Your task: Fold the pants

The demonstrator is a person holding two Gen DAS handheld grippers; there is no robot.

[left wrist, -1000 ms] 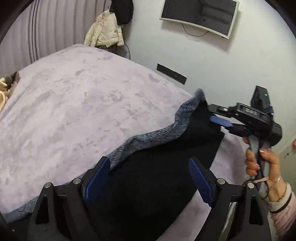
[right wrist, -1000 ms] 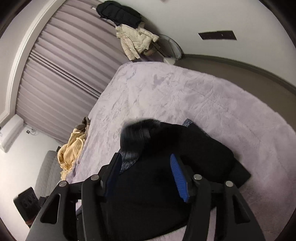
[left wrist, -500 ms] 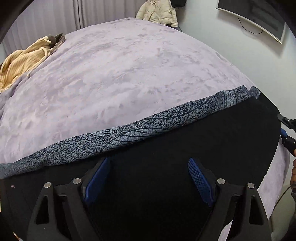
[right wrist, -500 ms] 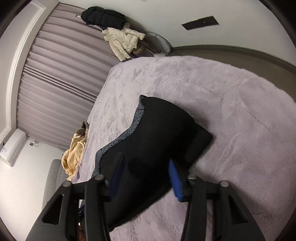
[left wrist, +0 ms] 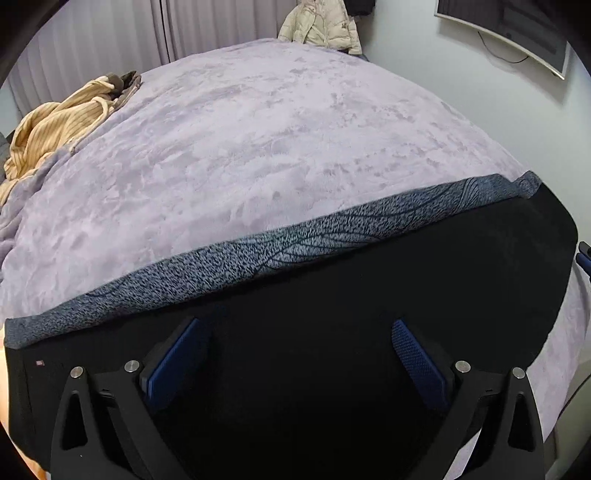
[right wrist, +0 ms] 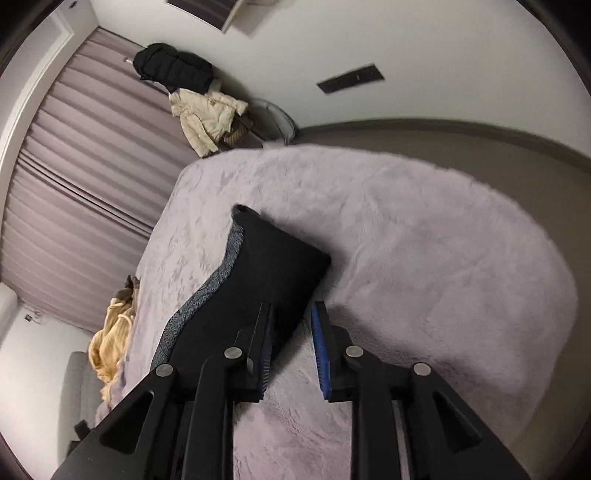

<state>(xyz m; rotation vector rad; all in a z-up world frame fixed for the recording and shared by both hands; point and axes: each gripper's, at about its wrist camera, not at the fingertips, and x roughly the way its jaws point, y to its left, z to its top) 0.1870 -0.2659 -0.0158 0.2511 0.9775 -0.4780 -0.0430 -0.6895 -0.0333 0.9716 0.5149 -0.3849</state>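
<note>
Black pants (left wrist: pixel 369 314) with a grey patterned side stripe (left wrist: pixel 295 247) lie flat along the near edge of the lilac bed (left wrist: pixel 258 147). My left gripper (left wrist: pixel 295 354) hovers low over the black cloth. Its jaws are opening wide and its pads touch nothing. In the right wrist view the pants (right wrist: pixel 266 266) stretch away to the upper left. My right gripper (right wrist: pixel 291 343) stands at their near end with a narrow gap. The cloth's edge runs beside the left pad, and bare blanket shows between the pads. No pad presses on the cloth.
A yellow ribbed garment (left wrist: pixel 55 129) lies bunched at the bed's far left. A cream jacket (right wrist: pixel 207 114) and a dark coat hang by the curtains. A screen (left wrist: pixel 517 26) is mounted on the wall. The bed's edge drops to grey floor (right wrist: pixel 480 147) on the right.
The lifted, bunched pants now lie spread flat. My left gripper has sunk closer over them and widened. My right gripper has narrowed and slid right, off the cloth.
</note>
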